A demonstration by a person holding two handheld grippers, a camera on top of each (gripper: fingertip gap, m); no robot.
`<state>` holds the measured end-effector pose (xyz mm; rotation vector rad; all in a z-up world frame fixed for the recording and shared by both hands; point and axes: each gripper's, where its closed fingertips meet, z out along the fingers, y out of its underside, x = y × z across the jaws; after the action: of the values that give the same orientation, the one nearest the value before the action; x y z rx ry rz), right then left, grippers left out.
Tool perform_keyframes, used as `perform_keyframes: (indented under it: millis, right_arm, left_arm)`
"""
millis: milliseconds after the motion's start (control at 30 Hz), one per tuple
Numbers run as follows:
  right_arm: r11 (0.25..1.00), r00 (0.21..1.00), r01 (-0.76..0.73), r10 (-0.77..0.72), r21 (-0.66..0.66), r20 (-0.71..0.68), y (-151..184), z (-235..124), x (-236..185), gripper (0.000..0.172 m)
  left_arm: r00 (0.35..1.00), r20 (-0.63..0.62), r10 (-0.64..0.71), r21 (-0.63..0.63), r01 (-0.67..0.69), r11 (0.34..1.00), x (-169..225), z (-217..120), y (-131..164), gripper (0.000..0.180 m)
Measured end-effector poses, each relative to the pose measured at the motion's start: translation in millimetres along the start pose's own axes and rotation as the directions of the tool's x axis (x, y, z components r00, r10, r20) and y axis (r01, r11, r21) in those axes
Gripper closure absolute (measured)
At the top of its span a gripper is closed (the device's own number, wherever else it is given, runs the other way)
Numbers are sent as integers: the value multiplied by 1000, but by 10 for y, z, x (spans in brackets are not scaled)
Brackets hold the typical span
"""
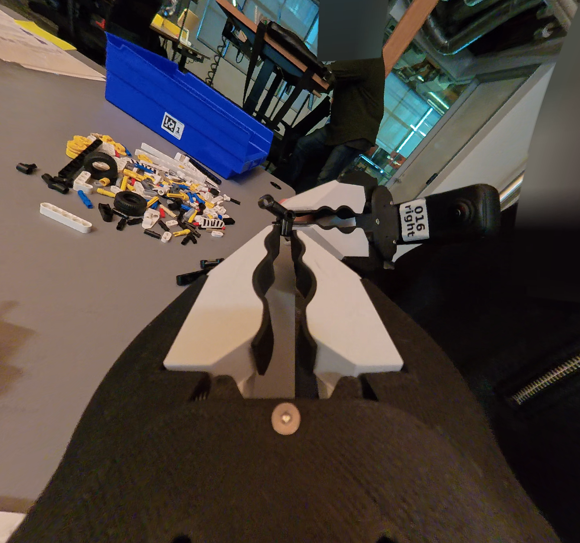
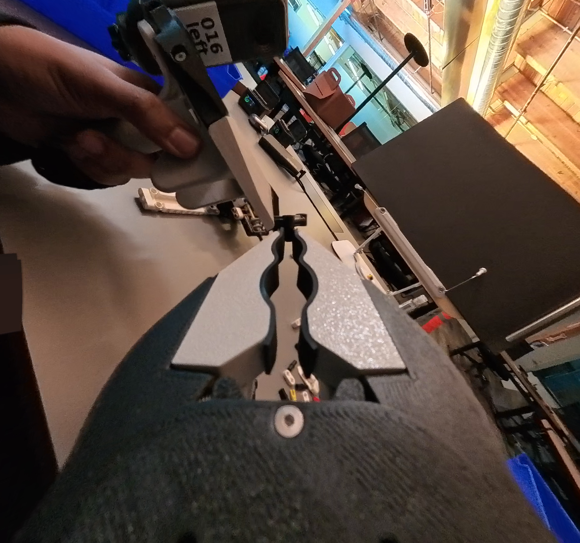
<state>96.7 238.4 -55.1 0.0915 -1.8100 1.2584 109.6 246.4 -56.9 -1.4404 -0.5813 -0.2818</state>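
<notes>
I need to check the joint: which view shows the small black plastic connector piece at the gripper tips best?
The left wrist view: the small black plastic connector piece stands clear against the grey table, ring end visible, with both grippers' tips closed on it. The right wrist view shows only a dark, partly hidden stub.

Workshop, exposed ducts (image 1: 489, 10), blue parts bin (image 1: 175, 101)

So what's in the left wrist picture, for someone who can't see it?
Two hand-held grippers meet tip to tip above a grey table, the left hand-held gripper and the right hand-held gripper both pinching one small black connector piece. Behind lie a pile of small building pieces and a blue bin.
</notes>
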Motion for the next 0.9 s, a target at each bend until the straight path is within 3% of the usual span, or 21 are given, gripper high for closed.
perform_keyframes:
  millis: [167, 300, 433, 633, 900]
  right_arm:
    - [980, 977, -197, 194, 32, 92, -12, 16, -20, 169]
    - [892, 866, -451, 428, 37, 259, -45, -14, -33, 164]
    - [776, 741, -628, 568, 69, 359, -100, -80, 36, 158]
    - [654, 613, -751, 640, 90, 464, -168, -125, 46, 156]
    - [610, 577, -783, 641, 119, 506, -231, -172, 71, 159]
  left_arm:
    - [1000, -15, -7, 8, 8, 1000, -7, -28, -13, 177]
    - [996, -71, -47, 27, 49, 998, 26, -40, -24, 177]
    - [979, -167, -117, 73, 130, 989, 89, -70, -91, 177]
    - [951, -260, -166, 86, 194, 977, 182, -67, -125, 178]
    - [919, -329, -218, 72, 254, 964, 258, -40, -119, 177]
